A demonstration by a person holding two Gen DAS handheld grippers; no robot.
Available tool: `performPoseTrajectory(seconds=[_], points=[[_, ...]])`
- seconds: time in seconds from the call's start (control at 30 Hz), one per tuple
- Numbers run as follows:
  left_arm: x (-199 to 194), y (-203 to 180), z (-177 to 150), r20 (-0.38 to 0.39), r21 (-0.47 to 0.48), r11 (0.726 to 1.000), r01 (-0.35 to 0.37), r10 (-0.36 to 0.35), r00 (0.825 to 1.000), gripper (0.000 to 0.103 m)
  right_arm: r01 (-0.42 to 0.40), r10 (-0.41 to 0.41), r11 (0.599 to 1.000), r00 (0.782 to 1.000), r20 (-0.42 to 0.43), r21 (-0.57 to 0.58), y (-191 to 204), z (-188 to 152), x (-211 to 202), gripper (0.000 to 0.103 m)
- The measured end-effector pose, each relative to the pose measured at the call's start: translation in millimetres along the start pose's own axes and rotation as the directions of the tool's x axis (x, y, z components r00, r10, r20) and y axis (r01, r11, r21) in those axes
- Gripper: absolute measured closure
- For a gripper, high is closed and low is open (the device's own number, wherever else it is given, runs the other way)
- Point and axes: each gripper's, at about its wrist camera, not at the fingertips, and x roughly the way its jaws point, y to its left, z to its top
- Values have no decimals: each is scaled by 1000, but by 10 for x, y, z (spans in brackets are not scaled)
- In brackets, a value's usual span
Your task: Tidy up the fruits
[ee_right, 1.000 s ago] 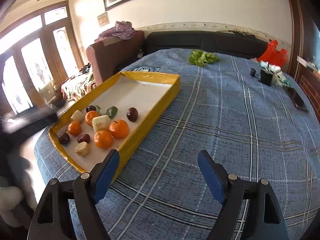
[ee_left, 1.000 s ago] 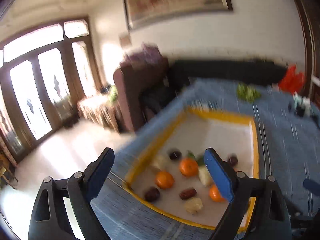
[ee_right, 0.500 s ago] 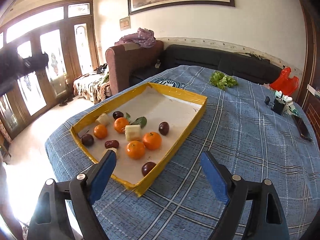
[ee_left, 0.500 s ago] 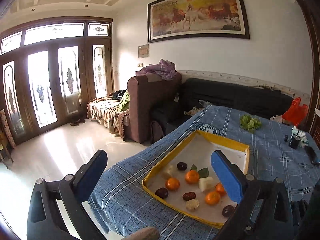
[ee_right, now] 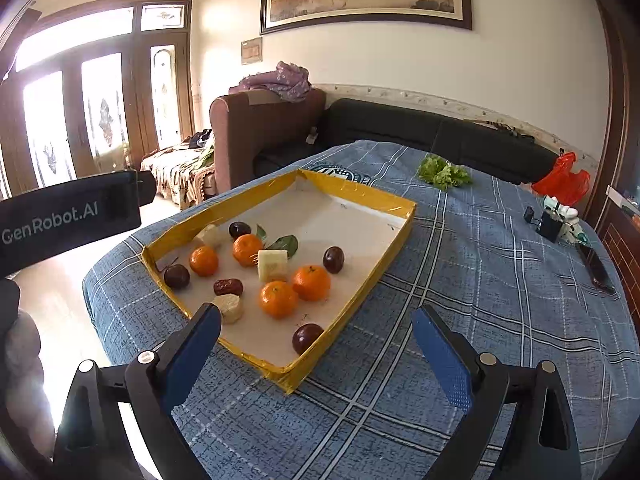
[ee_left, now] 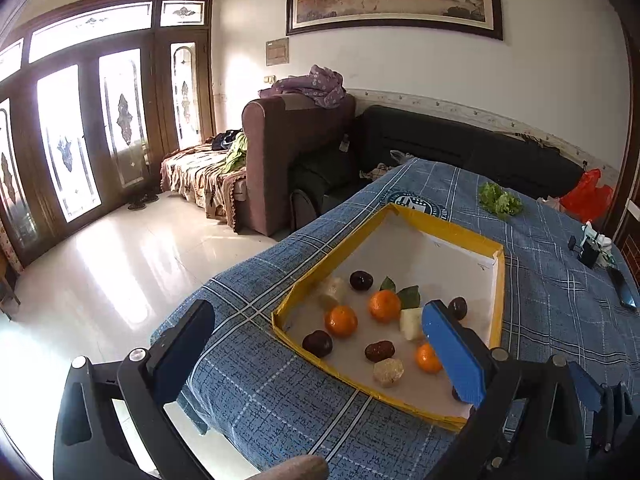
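Observation:
A yellow-rimmed tray (ee_left: 498,292) (ee_right: 362,192) with a white floor lies on the blue plaid cloth. It holds several oranges (ee_right: 311,282) (ee_left: 341,321), dark plums (ee_right: 333,259) (ee_left: 317,343), a red date (ee_right: 228,287) (ee_left: 379,351) and pale fruit chunks (ee_right: 272,265) (ee_left: 388,371). My left gripper (ee_left: 316,350) is open and empty, held above the tray's near left corner. My right gripper (ee_right: 316,348) is open and empty above the tray's near right corner. The left gripper's body shows in the right wrist view (ee_right: 68,216).
A lettuce bunch (ee_right: 443,172) (ee_left: 500,200) lies on the cloth beyond the tray. Small dark items and a phone (ee_right: 596,266) sit at the right edge, with a red bag (ee_right: 562,180) behind. A brown armchair (ee_left: 288,160) and black sofa stand beyond the table.
Both grippers have pulled back and risen, so the whole tray and room now show. The fruits have not moved. Both grippers stay open.

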Motion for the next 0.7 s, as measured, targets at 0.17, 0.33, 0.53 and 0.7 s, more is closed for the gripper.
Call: performPoseTrajectory(seconds=[0.17,0.33,0.53,0.7], points=[[56,45,-21,-26,-13,1000,6,-6,1000,0,-13,13,1000,1000,-12,-16,75,-28,42,4],[64,100,-8,-33,-41,999,11,-13,999,0,-22,22,1000,1000,-16,-18,102,-60,78,4],[-57,118,55,16,-55,998,-13,13,1000,0,-24,24,1000,1000,7,7,51,-59,66,4],[-96,131,63,28,-65,998,-14,16,999,0,-11,10,1000,999,39,28,-11,-61,31,3]])
